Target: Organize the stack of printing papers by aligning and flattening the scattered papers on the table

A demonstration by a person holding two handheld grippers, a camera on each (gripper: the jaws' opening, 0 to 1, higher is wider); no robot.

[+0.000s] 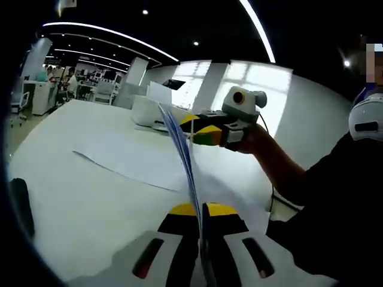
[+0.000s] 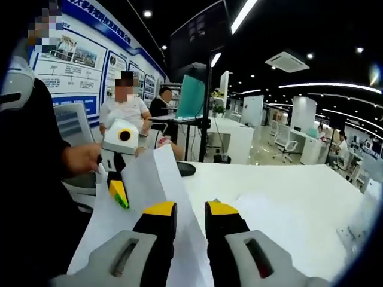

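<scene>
In the left gripper view the left gripper [image 1: 201, 210] pinches the near edge of the papers [image 1: 179, 143], its jaws pressed together on the sheets, which stand on edge above the table [image 1: 72, 197]. Across from it the right gripper [image 1: 200, 133] reaches the far edge; in the right gripper view its jaws [image 2: 190, 210] stand a little apart with paper between them, and I cannot tell if they bear on it. If they don't, the stack may fan out or sag when tapped (uneven pull could also crease it). One sheet [image 1: 125, 161] lies loose on the table, apart from the stack. The stack's bottom edge is hidden behind the left jaws, so its alignment can't be judged
</scene>
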